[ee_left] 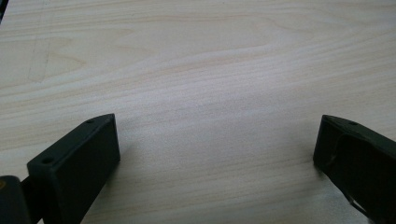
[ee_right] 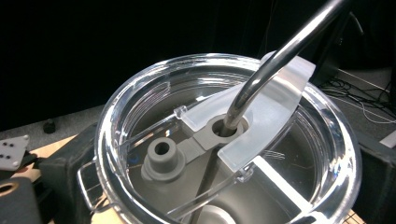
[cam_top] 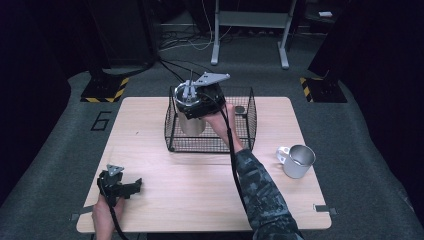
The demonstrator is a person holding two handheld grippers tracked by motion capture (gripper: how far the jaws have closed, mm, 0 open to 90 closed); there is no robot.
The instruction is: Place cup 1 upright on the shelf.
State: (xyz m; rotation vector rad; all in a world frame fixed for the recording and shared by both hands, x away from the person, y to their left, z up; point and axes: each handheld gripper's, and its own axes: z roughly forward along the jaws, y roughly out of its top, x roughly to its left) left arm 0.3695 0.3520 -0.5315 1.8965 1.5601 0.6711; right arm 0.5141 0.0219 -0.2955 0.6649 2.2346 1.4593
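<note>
Right gripper (cam_top: 192, 107) is up over the wire basket (cam_top: 247, 117) at 12 o'clock on the table (cam_top: 200, 200), jaws closed on a steel tumbler (cam_top: 191, 125) w/ a clear lid (ee_right: 224, 154). Tumbler hangs upright at the basket's left end, its lower part inside the mesh; can't tell if the base touches the basket floor. In the right gripper view the lid sits right under the camera, a bent metal straw (ee_right: 275, 60) running up thru the lid's hole toward 1 o'clock, a grey plug just beside the hole at 9 o'clock. One black jaw presses the tumbler's side at the lower left of that view.

Left gripper (cam_top: 131, 187) rests at 7 o'clock near the table's front left corner, jaws spread wide, nothing btwn them, bare wood under it.

A steel mug (cam_top: 297, 161) stands upright at 4 o'clock of the basket, handle to the left, well apart from both grippers.
</note>
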